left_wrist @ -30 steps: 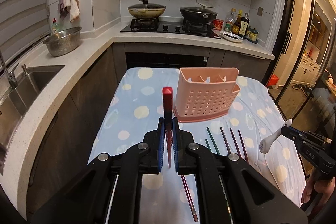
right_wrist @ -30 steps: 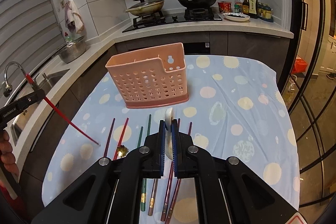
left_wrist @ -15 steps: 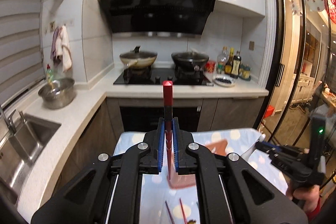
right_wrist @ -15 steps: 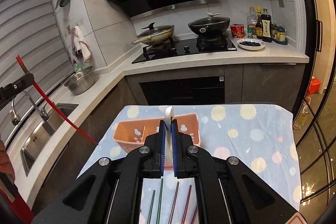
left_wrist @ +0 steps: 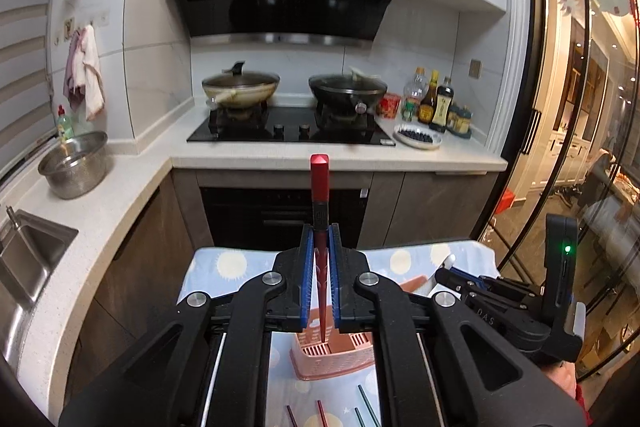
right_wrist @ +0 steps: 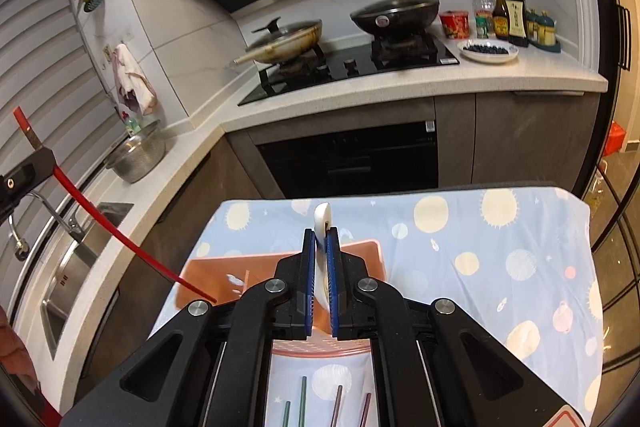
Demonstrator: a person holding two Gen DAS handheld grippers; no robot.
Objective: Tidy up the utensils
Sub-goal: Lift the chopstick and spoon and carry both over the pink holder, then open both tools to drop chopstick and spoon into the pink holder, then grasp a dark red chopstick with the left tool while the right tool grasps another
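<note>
Up close, our left gripper [left_wrist: 321, 239] pinches a red chopstick [left_wrist: 319, 183], its tip above the pink utensil basket [left_wrist: 332, 359]. Our right gripper [right_wrist: 321, 239] clamps a white spoon [right_wrist: 322, 217] over the same basket. Loose chopsticks [right_wrist: 303, 397] lie nearer on the dotted tablecloth [right_wrist: 480, 247]; stove pans [left_wrist: 240, 87] stand far beyond.

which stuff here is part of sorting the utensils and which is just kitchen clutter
Part of the job:
- red chopstick in the left gripper
- white spoon in the right gripper
- pink utensil basket
- loose chopsticks

Just lying about:
- pans
- sauce bottles
- steel bowl
- hanging cloth
</note>
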